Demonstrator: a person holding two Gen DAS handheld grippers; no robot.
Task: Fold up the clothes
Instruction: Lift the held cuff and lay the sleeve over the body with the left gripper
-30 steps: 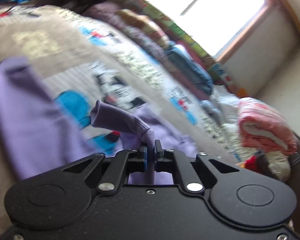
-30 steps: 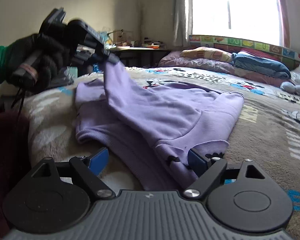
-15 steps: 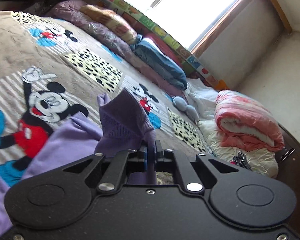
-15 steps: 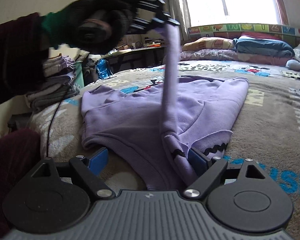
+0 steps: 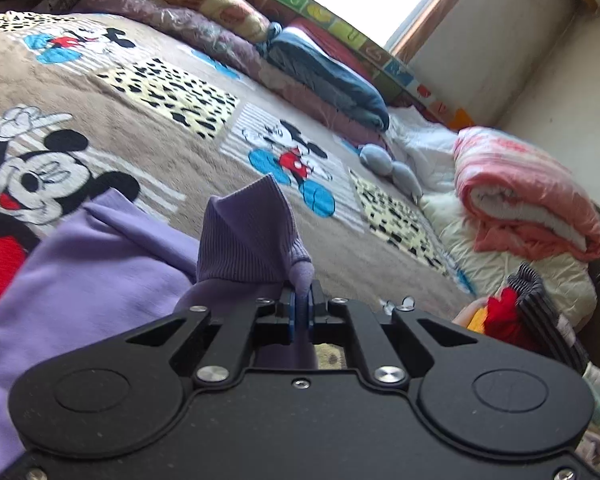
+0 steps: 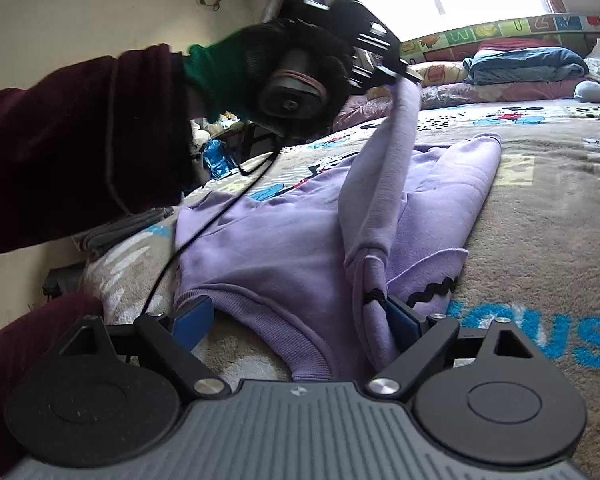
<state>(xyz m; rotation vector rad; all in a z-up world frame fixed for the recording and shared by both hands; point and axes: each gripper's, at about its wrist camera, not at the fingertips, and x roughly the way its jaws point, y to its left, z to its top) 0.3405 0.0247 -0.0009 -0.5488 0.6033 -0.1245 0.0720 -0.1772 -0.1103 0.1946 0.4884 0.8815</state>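
From the left wrist, the left gripper [image 5: 301, 312] has its jaws pinched together on the ribbed cuff [image 5: 249, 236] of the lilac hoodie [image 5: 80, 264], holding it up off the Mickey Mouse blanket [image 5: 172, 132]. Over on the right wrist view, the right gripper [image 6: 296, 320] sits low at the hoodie's hem with jaws wide apart, gripping nothing, while the sleeve [image 6: 384, 184] rises taut to the left gripper overhead. This looks like the sleeve fold: next, I'd say, carry that cuff across the body and lay it flat before letting go.

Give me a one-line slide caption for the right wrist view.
Left tool lifts the purple hoodie by its sleeve cuff above the bed; right tool open at the hem.
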